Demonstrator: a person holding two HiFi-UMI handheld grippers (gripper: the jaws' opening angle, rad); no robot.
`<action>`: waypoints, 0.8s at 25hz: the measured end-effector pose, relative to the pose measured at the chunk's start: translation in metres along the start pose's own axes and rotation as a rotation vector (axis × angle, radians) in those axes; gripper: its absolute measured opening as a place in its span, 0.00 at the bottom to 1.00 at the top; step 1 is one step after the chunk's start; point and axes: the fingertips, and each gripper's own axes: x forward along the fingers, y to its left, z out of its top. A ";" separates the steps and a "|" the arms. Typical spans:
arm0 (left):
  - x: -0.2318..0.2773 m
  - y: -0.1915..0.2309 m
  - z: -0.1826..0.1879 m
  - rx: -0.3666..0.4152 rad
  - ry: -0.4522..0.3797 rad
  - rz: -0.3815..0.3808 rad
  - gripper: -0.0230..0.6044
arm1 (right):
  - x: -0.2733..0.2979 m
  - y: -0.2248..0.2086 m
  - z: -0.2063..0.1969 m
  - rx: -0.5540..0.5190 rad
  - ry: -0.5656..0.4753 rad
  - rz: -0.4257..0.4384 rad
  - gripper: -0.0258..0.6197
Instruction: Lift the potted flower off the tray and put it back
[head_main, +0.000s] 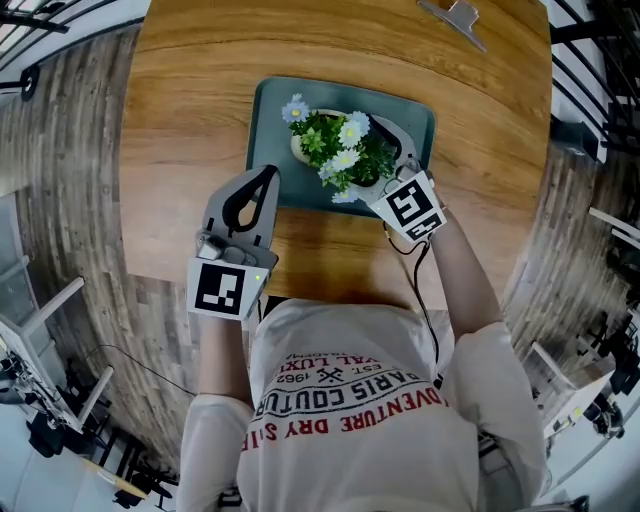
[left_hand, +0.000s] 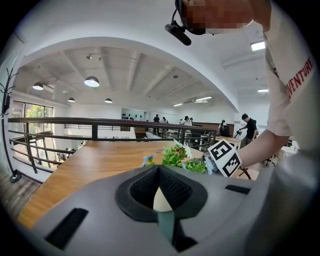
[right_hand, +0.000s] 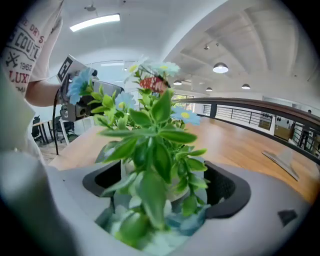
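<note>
The potted flower (head_main: 335, 150), green leaves with white and pale blue blooms in a cream pot (head_main: 299, 148), stands over the teal tray (head_main: 268, 102) on the wooden table. My right gripper (head_main: 365, 150) reaches in from the tray's near right and is shut on the pot, one jaw on each side; leaves (right_hand: 160, 150) fill the right gripper view and hide much of the pot (right_hand: 175, 192). I cannot tell whether the pot rests on the tray. My left gripper (head_main: 270, 172) is shut and holds nothing, with its tips at the tray's near left corner. It looks toward the flower (left_hand: 175, 156).
A grey metal clip-like piece (head_main: 455, 15) lies at the table's far edge. The round table (head_main: 180, 120) is ringed by black railing (left_hand: 95, 120) and wood-look floor. People (left_hand: 248, 127) stand far off. My own body is close behind both grippers.
</note>
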 end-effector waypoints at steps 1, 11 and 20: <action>0.001 -0.001 0.003 0.002 -0.006 -0.005 0.06 | -0.006 -0.001 0.002 0.007 0.002 -0.007 0.81; -0.014 -0.020 0.039 0.075 -0.081 -0.078 0.06 | -0.078 -0.013 0.041 0.070 -0.063 -0.180 0.80; -0.049 -0.030 0.067 0.165 -0.147 -0.163 0.06 | -0.145 -0.012 0.091 0.171 -0.198 -0.508 0.27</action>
